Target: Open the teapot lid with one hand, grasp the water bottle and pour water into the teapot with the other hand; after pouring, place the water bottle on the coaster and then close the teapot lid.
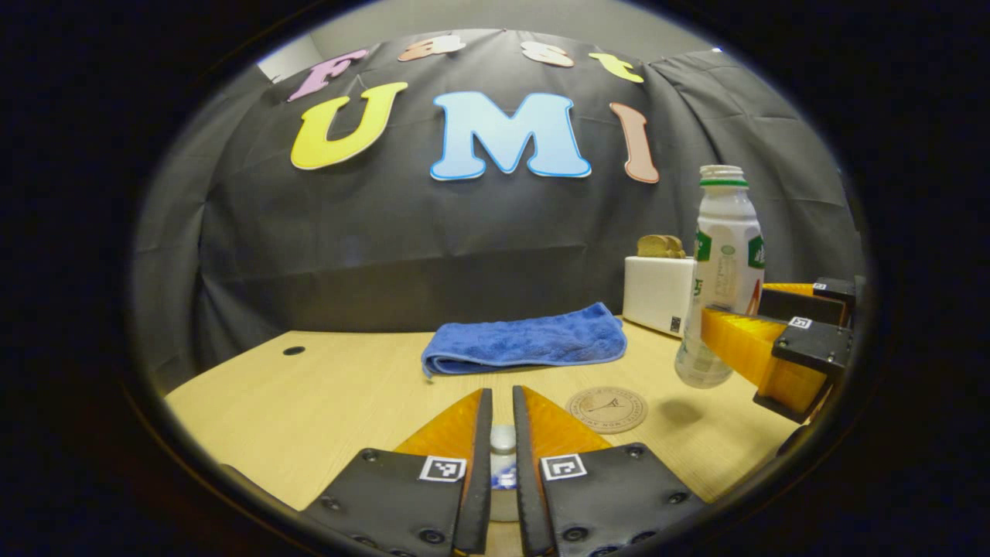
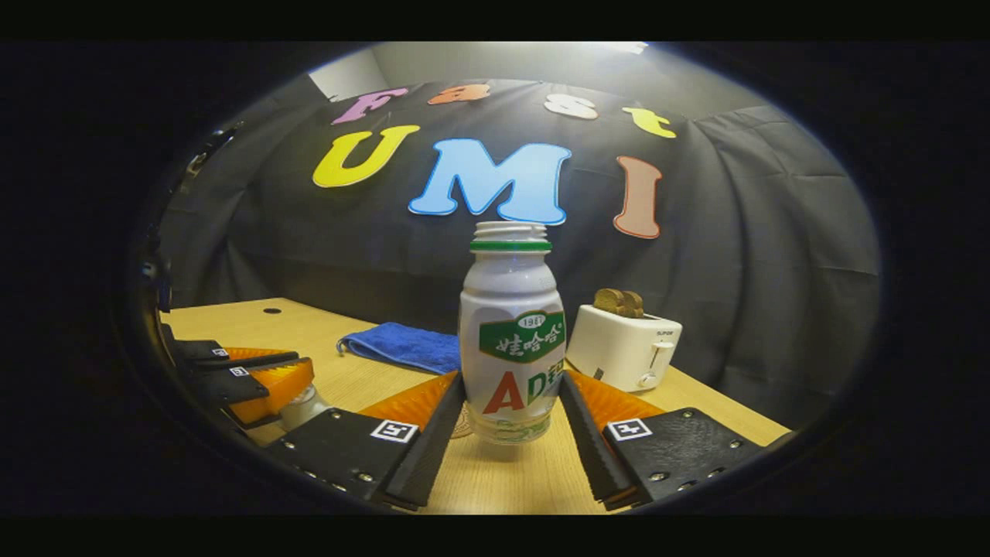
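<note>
In the right gripper view my right gripper is shut on the water bottle. The bottle is white with a green band, has no cap, stands upright and hangs a little above the table. The left gripper view shows the bottle at the right, above and beyond the round coaster, with the right gripper on its lower half. My left gripper is shut on the white knob of the teapot lid. The teapot is mostly hidden under the fingers. Whether the lid is lifted off is unclear.
A folded blue towel lies across the back of the wooden table. A white toaster with bread slices in it stands at the back right, behind the bottle. The left gripper sits low at the left of the right gripper view.
</note>
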Motion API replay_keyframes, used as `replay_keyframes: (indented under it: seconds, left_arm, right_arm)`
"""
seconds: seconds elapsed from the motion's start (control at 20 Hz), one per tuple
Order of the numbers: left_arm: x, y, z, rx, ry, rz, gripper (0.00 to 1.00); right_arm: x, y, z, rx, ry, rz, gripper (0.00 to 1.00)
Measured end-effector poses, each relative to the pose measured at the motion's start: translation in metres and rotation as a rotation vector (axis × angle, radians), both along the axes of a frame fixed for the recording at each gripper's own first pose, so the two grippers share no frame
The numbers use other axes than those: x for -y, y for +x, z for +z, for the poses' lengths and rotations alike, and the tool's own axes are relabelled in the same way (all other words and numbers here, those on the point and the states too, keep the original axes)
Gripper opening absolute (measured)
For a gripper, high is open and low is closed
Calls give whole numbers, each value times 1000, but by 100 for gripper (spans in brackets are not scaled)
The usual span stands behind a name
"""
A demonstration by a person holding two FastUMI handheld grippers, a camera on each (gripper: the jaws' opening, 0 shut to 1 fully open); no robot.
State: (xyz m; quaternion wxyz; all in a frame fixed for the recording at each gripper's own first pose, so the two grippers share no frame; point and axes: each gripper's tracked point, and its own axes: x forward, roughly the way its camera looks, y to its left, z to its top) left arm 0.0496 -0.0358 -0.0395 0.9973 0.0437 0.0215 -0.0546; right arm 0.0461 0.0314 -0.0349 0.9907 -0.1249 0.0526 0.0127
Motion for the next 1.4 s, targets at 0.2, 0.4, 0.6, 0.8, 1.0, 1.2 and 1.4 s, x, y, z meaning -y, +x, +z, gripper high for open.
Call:
replay_keyframes:
  seconds: [0.2, 0.4, 0.6, 0.8, 1.0, 1.2, 1.4]
  left_arm:
    - [-6, -3, 6, 16, -13, 13, 33]
    - [-15, -8, 12, 29, -45, 24, 25]
    - [-21, -18, 23, 46, -81, 26, 24]
    - [-45, -36, 30, 51, -89, 46, 32]
    - [-69, -49, 35, 67, -97, 71, 33]
    - [-79, -55, 34, 67, -103, 76, 32]
    - [-90, -60, 35, 75, -83, 86, 32]
  right_arm:
    - [1, 2, -5, -13, 10, -2, 74]
    - [-3, 3, -12, -36, 28, 10, 74]
    - [-15, 10, -21, -65, 56, 50, 74]
    - [-24, 26, -32, -110, 85, 79, 74]
    - [-42, 48, -32, -113, 62, 111, 74]
    - [-61, 62, -41, -128, 49, 133, 74]
    - [-63, 70, -57, -164, 72, 121, 74]
